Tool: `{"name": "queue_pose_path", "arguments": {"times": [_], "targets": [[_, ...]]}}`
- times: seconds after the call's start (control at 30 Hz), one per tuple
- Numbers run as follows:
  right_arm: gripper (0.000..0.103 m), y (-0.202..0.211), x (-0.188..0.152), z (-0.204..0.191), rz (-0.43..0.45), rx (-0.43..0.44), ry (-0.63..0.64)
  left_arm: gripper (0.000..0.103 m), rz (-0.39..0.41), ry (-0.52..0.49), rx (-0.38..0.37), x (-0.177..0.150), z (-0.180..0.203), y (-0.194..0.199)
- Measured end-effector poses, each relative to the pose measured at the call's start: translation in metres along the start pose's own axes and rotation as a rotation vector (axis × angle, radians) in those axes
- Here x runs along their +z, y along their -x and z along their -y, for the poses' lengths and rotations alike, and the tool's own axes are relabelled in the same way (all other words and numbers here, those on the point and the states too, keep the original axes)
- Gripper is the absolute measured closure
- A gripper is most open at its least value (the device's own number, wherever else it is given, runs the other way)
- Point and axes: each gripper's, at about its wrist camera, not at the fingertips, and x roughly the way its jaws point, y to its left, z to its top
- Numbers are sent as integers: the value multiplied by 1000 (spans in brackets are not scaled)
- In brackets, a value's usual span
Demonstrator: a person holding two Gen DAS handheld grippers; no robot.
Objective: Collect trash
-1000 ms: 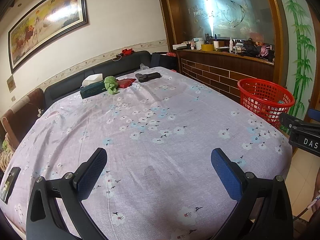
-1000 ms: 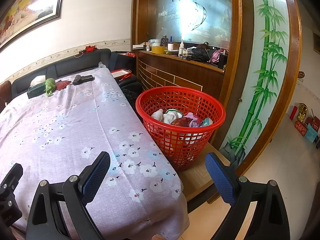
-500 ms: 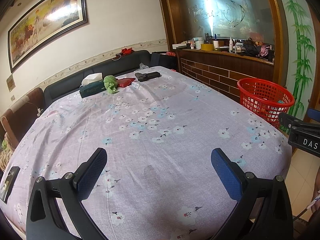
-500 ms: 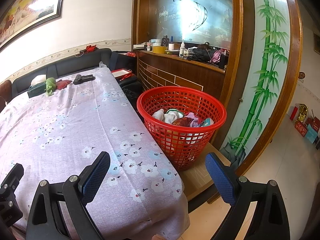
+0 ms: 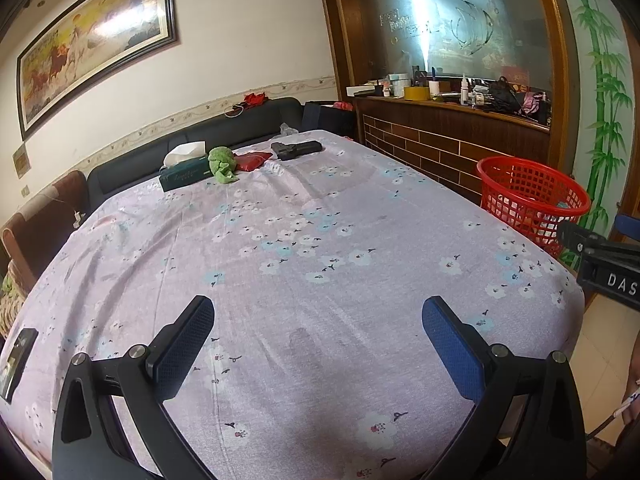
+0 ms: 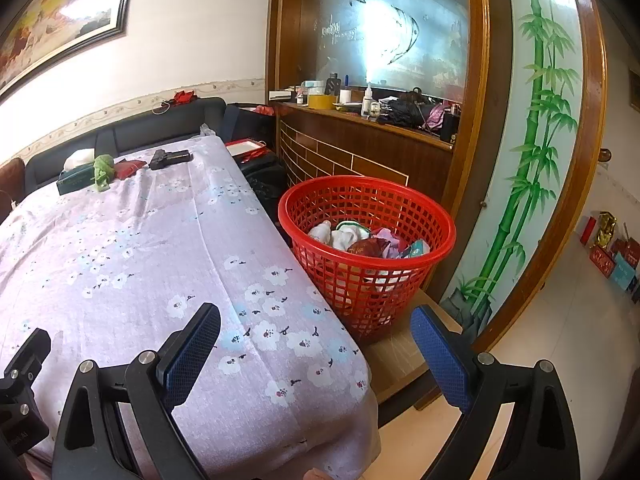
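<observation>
A tabletop draped in a lilac floral cloth fills the room. Just beside its edge stands a red mesh basket, holding the collected trash: crumpled white paper and coloured wrappers. At the tabletop's far end lie a tissue box, a green cloth and a red pouch. Left gripper and right gripper hover, fingers spread, empty.

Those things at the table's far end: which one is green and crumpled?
The green crumpled cloth, lying between the dark tissue box and the flat red packet; the black object lies beyond.
</observation>
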Motion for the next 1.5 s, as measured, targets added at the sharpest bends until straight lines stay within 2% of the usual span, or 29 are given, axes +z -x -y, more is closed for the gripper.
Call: {"name": "queue_pose_path", "arguments": {"times": [0.23,0.4,0.6,0.83,0.9,0.97,1.07,1.1,1.17,1.5], "targets": [[5,3,16,-11,41,19,17,0,-32,69,33,-3,-23,-9],[4,-6,26,-50,29,114,71,0,-91,174,104,-3,-73,-21],[2,-40,33,-126,-119,319,132,0,-202,292,208,-15,-143,-40],[2,-84,28,-230,-261,403,247,0,-366,411,151,-34,-211,-65],[2,-95,26,-247,-299,398,265,0,-400,438,172,-39,-219,-69],[1,-110,25,-264,-368,413,270,0,-412,454,140,-41,-223,-70],[1,-114,28,-276,-349,362,269,0,-439,407,158,-42,-222,-73],[0,-117,26,-281,-369,354,280,0,-443,395,160,-42,-221,-72],[0,-117,28,-280,-364,361,278,0,-459,371,171,-43,-215,-71],[0,-113,27,-277,-360,383,297,0,-461,372,166,-38,-219,-78]]}}
